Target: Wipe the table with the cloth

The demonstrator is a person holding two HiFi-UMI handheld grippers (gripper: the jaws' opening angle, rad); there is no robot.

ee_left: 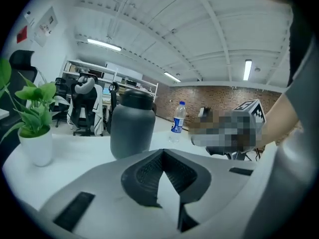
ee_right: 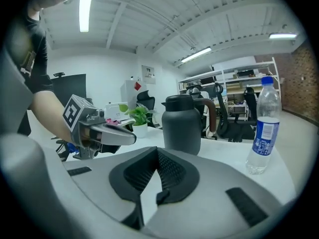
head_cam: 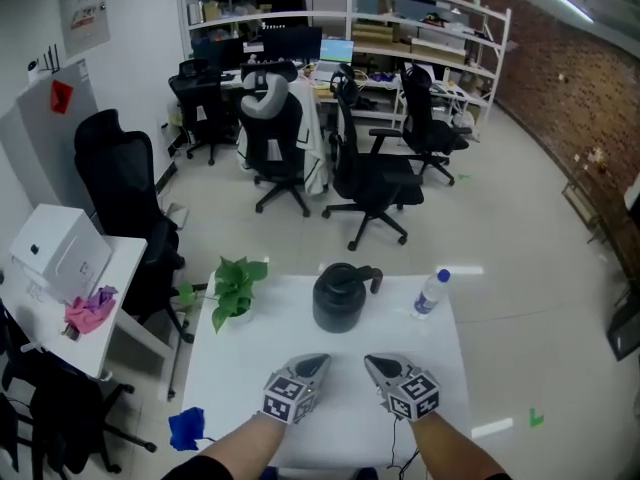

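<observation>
Took the blue cloth (head_cam: 187,428) for the task's thing: a crumpled bunch with no clear long axis, low at the left of the head view, right by the near left corner of the white table (head_cam: 300,338). Could not tell whether hanging over that edge or lying on the floor below. Noted a second, pink cloth (head_cam: 90,311) on the small side table (head_cam: 125,253) farther left, well apart from both grippers. Placed the blue bunch to the left of the left gripper (head_cam: 316,362) and closer to the person, with that gripper hovering over the table's near middle and pointing away toward the dark jug (head_cam: 340,298). Read its jaws as pressed together tip to tip, with nothing between them. Found the right gripper (head_cam: 376,364) just beside it on the right, likewise pointing forward, likewise closed on nothing, and farther from the blue cloth. Judged the left gripper the nearer and so the likelier to fetch. Would probably need to swing back and out to the left, toward the table's corner, and spread before any pinch. Saw the jug, the potted plant (head_cam: 235,288) at the far left and the water bottle (head_cam: 430,293) at the far right standing beyond the grippers, clear of the line to the cloth.
</observation>
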